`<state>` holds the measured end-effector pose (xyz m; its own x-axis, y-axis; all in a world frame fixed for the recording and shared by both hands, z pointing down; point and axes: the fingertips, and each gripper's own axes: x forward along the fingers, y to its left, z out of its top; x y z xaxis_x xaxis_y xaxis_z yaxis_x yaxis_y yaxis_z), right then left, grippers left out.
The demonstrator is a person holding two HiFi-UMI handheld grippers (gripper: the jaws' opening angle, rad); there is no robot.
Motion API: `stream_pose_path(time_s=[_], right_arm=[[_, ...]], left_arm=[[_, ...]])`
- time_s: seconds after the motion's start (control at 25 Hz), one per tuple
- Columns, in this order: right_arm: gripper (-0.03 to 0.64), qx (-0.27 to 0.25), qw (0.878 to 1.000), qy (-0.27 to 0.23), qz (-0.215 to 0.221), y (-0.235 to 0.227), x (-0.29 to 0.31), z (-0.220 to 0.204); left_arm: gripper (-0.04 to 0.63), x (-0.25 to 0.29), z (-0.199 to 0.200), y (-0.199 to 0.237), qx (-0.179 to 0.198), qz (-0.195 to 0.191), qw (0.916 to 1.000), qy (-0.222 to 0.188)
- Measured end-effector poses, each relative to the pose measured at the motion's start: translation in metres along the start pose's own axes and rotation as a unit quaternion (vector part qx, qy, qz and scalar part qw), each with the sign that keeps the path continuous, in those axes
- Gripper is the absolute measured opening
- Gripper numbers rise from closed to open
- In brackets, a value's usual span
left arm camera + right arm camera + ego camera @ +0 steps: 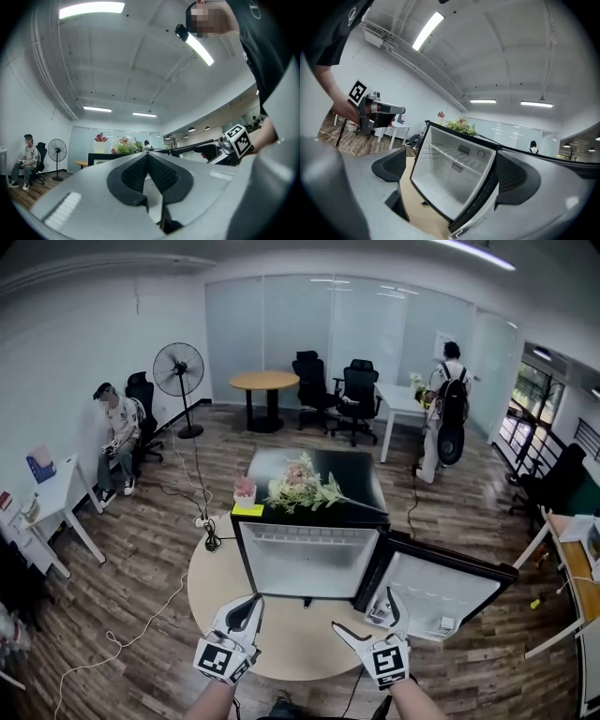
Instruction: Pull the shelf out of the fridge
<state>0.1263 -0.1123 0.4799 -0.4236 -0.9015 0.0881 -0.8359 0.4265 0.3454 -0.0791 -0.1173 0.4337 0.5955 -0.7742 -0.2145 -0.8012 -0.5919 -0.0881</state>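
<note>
A black mini fridge (309, 521) stands on a round wooden table (281, 638), its door (441, 592) swung open to the right. A white wire shelf (309, 533) sits high inside the white interior; in the right gripper view this shelf (457, 158) shows between the jaws. My left gripper (246, 613) hovers over the table in front of the fridge's left side, jaws shut with nothing between them (147, 157). My right gripper (382, 613) hangs near the door hinge, open and empty (452, 171). Neither touches the fridge.
Flowers (305, 486), a pink pot (244, 489) and a yellow note (247, 510) lie on the fridge top. Cables (202, 521) trail left across the floor. A seated person (117, 442), a fan (179, 371), chairs (356, 395) and a standing person (448, 404) are behind.
</note>
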Motion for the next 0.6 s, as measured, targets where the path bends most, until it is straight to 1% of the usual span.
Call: stream_pose_path(time_s=[0.24, 0.4, 0.6], right_arm=[[0.597, -0.023, 0.999, 0.019, -0.013, -0.001, 0.052, -0.004], [0.595, -0.015, 0.999, 0.041, -0.026, 0.000, 0.083, -0.008], [0.595, -0.013, 0.998, 0.048, -0.043, 0.002, 0.114, -0.005]], left_arm=[[-0.001, 0.030, -0.027, 0.042, -0.018, -0.025, 0.9995, 0.007], [-0.002, 0.044, -0.043, 0.065, -0.034, -0.043, 0.9984, 0.010], [-0.002, 0.058, -0.061, 0.085, -0.048, -0.068, 0.9964, 0.013]])
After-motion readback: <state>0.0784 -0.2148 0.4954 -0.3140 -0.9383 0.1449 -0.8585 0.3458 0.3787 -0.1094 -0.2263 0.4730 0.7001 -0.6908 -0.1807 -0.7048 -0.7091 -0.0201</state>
